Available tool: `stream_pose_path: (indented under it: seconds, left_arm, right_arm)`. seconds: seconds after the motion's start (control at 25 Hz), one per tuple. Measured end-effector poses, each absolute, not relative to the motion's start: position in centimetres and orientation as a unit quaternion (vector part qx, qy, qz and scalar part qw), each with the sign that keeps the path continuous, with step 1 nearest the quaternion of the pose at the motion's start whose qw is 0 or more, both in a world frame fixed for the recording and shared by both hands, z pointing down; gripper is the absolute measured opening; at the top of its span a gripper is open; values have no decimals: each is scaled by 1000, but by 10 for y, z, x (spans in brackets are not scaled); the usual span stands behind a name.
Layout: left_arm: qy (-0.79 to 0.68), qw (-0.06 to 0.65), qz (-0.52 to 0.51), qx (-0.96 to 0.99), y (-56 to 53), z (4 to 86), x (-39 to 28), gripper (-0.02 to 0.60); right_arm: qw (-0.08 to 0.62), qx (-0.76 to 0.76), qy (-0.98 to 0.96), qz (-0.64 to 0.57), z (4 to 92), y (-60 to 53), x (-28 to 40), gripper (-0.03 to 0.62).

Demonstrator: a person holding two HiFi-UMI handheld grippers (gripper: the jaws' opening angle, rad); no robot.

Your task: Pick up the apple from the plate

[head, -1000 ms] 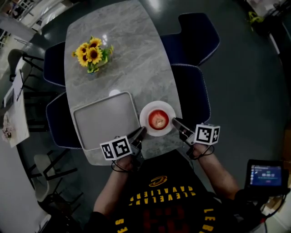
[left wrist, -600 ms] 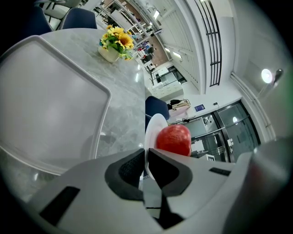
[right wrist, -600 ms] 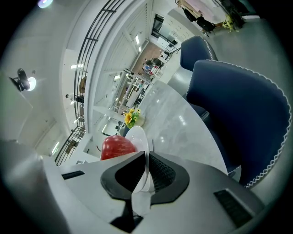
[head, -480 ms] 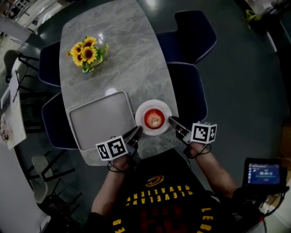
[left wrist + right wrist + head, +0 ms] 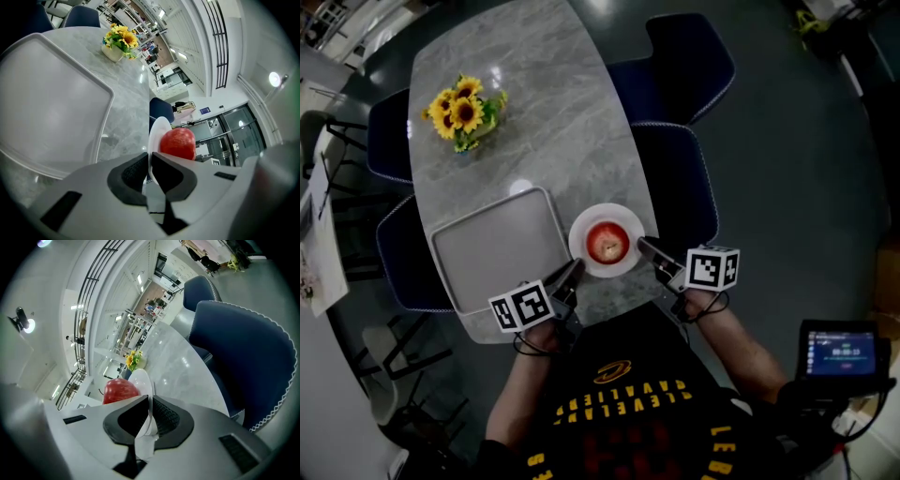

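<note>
A red apple (image 5: 606, 242) sits in the middle of a white plate (image 5: 581, 227) near the table's front edge. My left gripper (image 5: 574, 270) is at the plate's near-left rim. In the left gripper view its jaws are shut on the thin rim of the plate (image 5: 157, 129), and the apple (image 5: 178, 143) stands just beyond my left gripper (image 5: 149, 171). My right gripper (image 5: 642, 247) meets the plate's right rim. In the right gripper view my right gripper (image 5: 150, 416) is likewise shut on the plate (image 5: 140, 380), with the apple (image 5: 119, 390) to the left.
A grey tray (image 5: 497, 248) lies left of the plate, almost touching it. A vase of sunflowers (image 5: 461, 111) stands at the far left of the marble table (image 5: 553, 122). Blue chairs (image 5: 675, 169) line the right side. A lit screen (image 5: 842, 352) is at the lower right.
The whole scene has slid left and slightly up in the head view. Both grippers stay at the plate's rim, and the apple has not moved on the plate.
</note>
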State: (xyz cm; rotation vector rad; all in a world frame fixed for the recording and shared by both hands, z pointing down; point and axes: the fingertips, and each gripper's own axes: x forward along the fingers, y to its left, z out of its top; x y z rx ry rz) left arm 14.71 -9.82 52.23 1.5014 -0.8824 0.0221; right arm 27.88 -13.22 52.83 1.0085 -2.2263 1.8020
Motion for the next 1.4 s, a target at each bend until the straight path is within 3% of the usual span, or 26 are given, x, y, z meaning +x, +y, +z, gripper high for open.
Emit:
stream_pose_path:
  seconds: [1.4]
  left_arm:
    - [-378,651,17,658,-102,524,155,29]
  right_arm:
    - [63,332,-730,593,532,-132,286,35]
